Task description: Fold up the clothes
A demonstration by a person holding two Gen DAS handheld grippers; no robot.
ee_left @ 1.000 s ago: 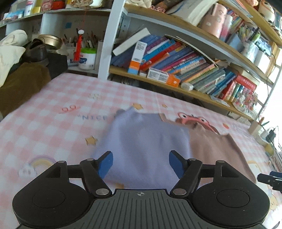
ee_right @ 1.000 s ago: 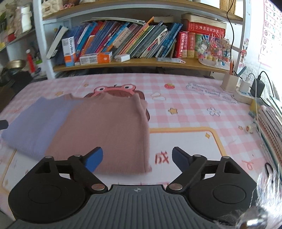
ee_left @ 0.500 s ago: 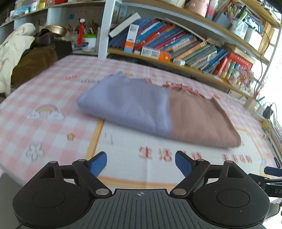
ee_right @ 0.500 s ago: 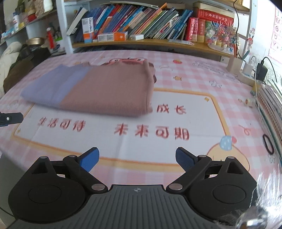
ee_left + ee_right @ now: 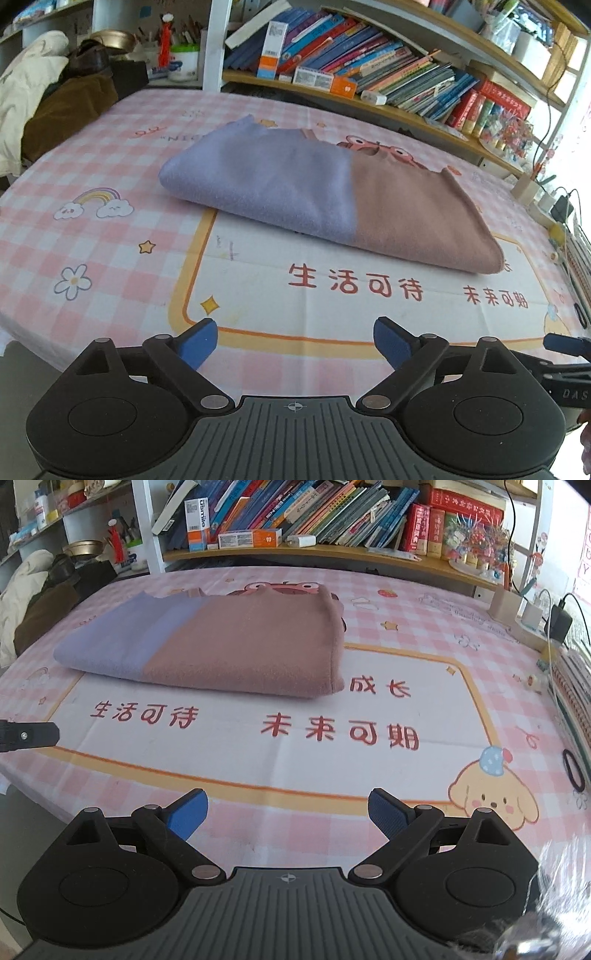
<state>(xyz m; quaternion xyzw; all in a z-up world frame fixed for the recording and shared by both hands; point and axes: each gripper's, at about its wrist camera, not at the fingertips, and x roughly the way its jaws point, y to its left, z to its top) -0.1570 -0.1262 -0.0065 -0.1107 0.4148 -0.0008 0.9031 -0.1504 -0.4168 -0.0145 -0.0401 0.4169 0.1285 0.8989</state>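
Two views show one finished-looking fold. From the left wrist, the left gripper [image 5: 294,341] is opening its jaws with nothing between them, well short of the lilac-and-brown garment [image 5: 332,192] folded flat on the checked tablecloth [image 5: 92,240]. From the right wrist, the right gripper [image 5: 287,814] stands wide and empty. This fold seems complete; the next move probably calls for a check or another fold.

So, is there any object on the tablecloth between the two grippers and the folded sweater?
Nothing visible: only bare tablecloth lies between the left gripper, the right gripper and the folded sweater.
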